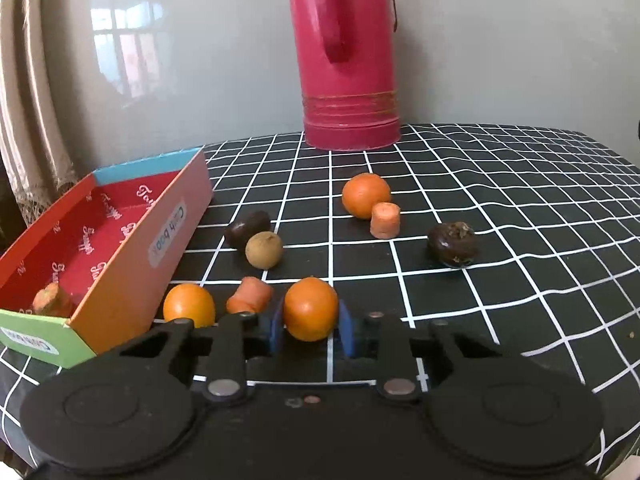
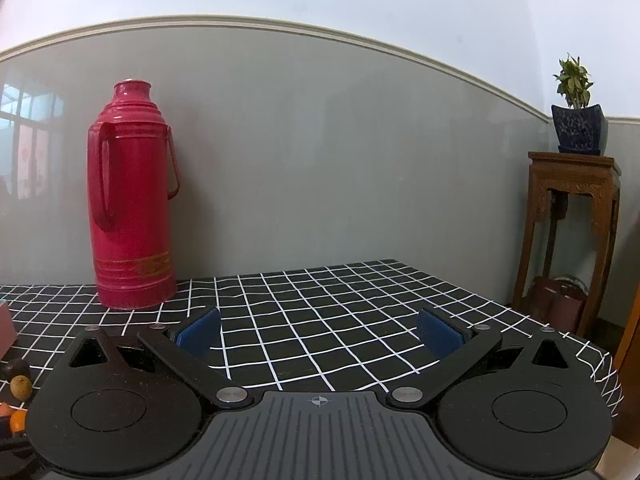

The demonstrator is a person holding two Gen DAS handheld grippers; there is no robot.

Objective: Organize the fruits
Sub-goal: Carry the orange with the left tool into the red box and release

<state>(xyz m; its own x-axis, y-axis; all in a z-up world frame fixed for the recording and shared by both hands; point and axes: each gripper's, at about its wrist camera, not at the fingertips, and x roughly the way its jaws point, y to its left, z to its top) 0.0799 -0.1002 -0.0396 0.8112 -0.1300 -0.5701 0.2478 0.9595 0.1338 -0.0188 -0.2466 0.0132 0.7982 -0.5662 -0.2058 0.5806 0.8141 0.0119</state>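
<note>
Black tablecloth [image 1: 500,208] with a white grid is covering the table, running back to a glossy grey wall where a tall red thermos [image 1: 346,64] is standing at twelve o'clock. Low in the left wrist view, the left gripper [image 1: 310,326] is pinching a small orange [image 1: 311,308], its blue pads [image 1: 347,330] pressing on the fruit from both sides while the fruit is sitting low against the cloth, probably because a round, smooth thing needs a centred squeeze before it is lifted.

At nine o'clock of that orange a cardboard box [image 1: 120,264] with a red lining is lying open, and a carrot piece [image 1: 52,300] is already resting in its near corner (so it looks like the collecting place). Between the held orange and the box, a second orange [image 1: 189,306] and another carrot piece [image 1: 249,298] are sitting close by and may be crowding a straight path. Farther off, around eleven o'clock, a brown longan-like fruit [image 1: 264,250] is touching a dark one [image 1: 247,228]; at one o'clock a third orange [image 1: 366,195], a carrot stub [image 1: 385,220] and a dark water chestnut [image 1: 452,244] are waiting.

Off to the side, the right gripper [image 2: 318,330] is hovering over bare cloth with jaws spread wide and nothing between them.
</note>
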